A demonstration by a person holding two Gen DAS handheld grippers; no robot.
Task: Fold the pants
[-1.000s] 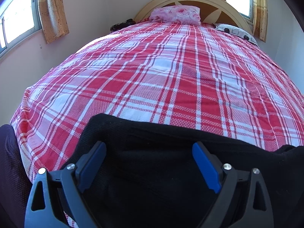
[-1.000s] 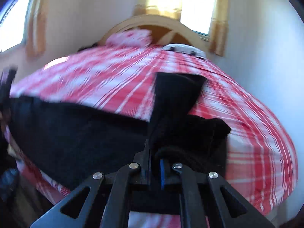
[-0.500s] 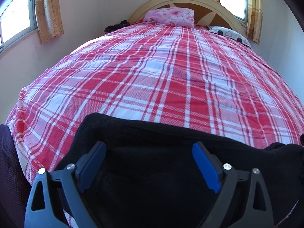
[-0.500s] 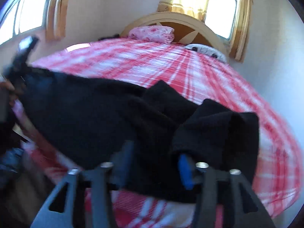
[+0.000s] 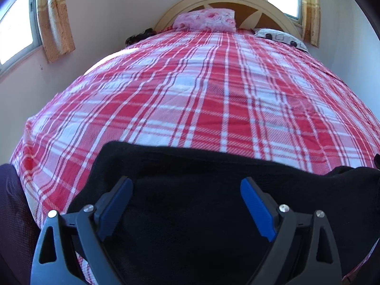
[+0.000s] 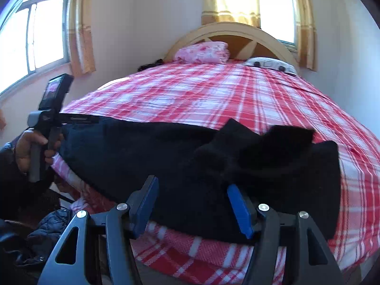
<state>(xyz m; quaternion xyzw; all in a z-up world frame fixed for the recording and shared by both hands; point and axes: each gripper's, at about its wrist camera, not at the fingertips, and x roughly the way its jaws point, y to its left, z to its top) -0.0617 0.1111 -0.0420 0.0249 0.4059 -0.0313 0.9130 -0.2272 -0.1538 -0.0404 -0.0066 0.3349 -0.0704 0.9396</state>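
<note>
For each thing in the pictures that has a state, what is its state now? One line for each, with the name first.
Black pants: lying across the near end of the bed, one end bunched up, not folded neatly yet.
Left gripper: open, above the pants, gripping nothing.
Right gripper: open, pads apart over the pants, gripping nothing.
Plaid bedspread: spread flat over the bed.
Pink pillow: leaning on the headboard.
Curtains: drawn aside, windows bright.

Black pants [image 5: 213,209]: right end cut by frame edge in left wrist view; near edge hidden behind left gripper [image 5: 187,204]. Dark item [image 6: 152,65] beside pink pillow [image 6: 204,52]: too small, not identified. Right pant end [image 6: 292,135] blurred.
</note>
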